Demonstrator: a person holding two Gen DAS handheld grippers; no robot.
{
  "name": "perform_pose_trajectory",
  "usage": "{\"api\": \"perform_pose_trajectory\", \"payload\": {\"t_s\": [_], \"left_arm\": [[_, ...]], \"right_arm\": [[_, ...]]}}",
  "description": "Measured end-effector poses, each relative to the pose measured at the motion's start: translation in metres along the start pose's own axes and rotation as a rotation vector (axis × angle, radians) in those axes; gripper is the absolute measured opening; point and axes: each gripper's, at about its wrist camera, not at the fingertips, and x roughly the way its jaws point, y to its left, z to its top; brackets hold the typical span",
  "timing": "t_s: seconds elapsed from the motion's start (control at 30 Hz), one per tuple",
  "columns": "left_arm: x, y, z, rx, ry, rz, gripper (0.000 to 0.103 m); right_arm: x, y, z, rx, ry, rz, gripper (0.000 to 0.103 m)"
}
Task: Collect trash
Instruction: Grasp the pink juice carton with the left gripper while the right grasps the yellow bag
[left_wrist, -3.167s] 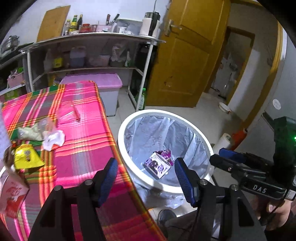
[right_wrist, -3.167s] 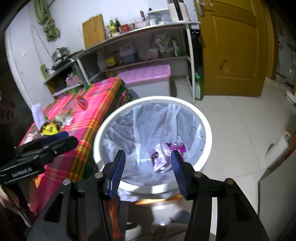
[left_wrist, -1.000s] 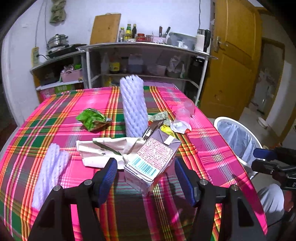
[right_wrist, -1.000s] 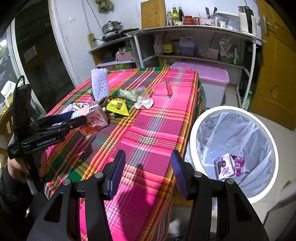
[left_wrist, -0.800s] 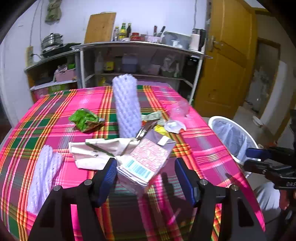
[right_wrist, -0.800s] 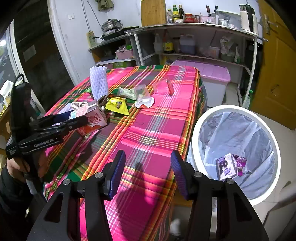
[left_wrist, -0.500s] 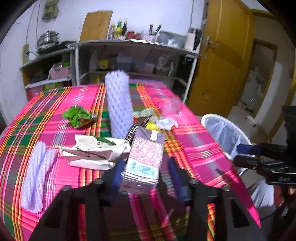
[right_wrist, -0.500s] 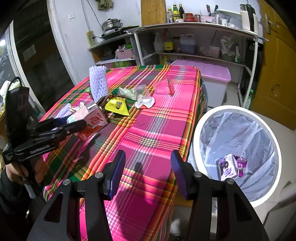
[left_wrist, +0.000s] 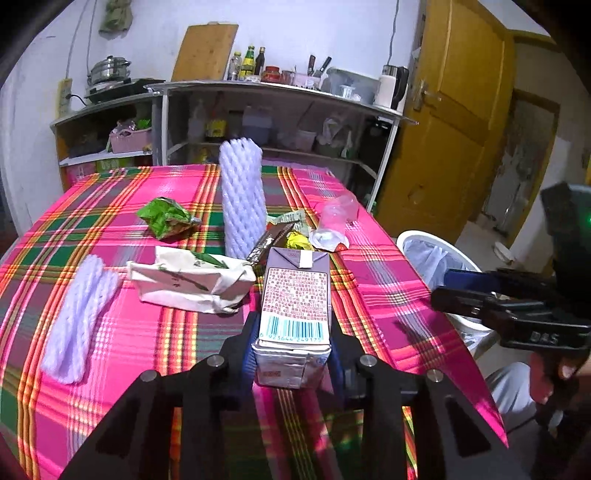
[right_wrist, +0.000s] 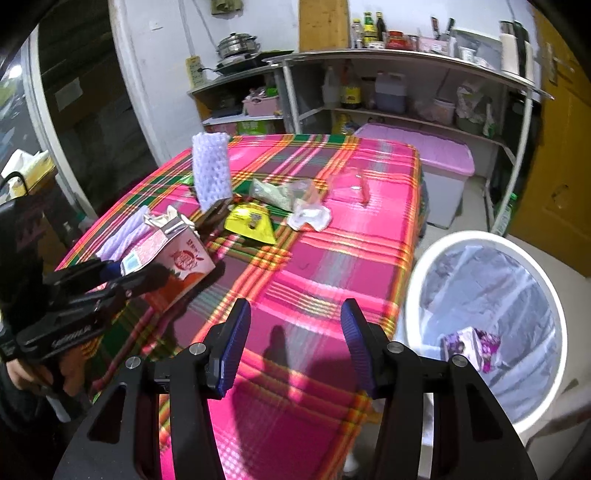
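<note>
Left wrist view
Left gripper (left_wrist: 291, 354): jaws just closing in, now pinching the milk carton (left_wrist: 293, 306) by its two narrow sides, barcode face up.
Carton pose: gripped at the base end, spout end pointing away; seemingly tipped off the counter (left_wrist: 388, 295), likely so it can be carried off whole.
Other trash: standing foam sleeve (left_wrist: 242, 203), flat foam sleeve (left_wrist: 79, 314), crumpled paper bag (left_wrist: 192, 280), green wrapper (left_wrist: 166, 219), clear plastic cup (left_wrist: 334, 221), all lying loose on the plaid cloth, well apart from the jaws.
Bin (left_wrist: 439, 258): just beside the counter's right edge, close enough for a short carry.

Right wrist view
Right gripper (right_wrist: 293, 347): jaws spread, nothing between them, hanging over bare cloth near the counter's edge; probably waiting its turn.
Carton from the side: red-printed face showing, nipped at its lower end by the left gripper's black fingers (right_wrist: 110, 280).
Yellow wrapper (right_wrist: 251, 218): flat beside the foam sleeve's foot.
Bin contents: purple packet (right_wrist: 471, 347) resting on the liner, mouth open and unobstructed.
</note>
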Motion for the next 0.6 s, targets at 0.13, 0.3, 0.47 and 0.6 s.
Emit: {"api": "perform_pose_trajectory", "payload": {"t_s": [0.13, 0.3, 0.47, 0.6], "left_arm": [[-0.012, 0.008, -0.001, -0.022, -0.021, 0.018, 0.033], [-0.021, 0.015, -0.003, -0.027, -0.039, 0.039, 0.033], [-0.023, 0.022, -0.003, -0.035, -0.048, 0.05, 0.033], [-0.023, 0.028, -0.004, -0.05, -0.051, 0.05, 0.033]], "right_arm": [[0.017, 0.01, 0.012, -0.02, 0.015, 0.041, 0.052], [0.04, 0.021, 0.031, -0.066, 0.032, 0.053, 0.052], [0.063, 0.028, 0.048, -0.117, 0.063, 0.044, 0.052], [0.079, 0.031, 0.059, -0.133, 0.087, 0.058, 0.052]]}}
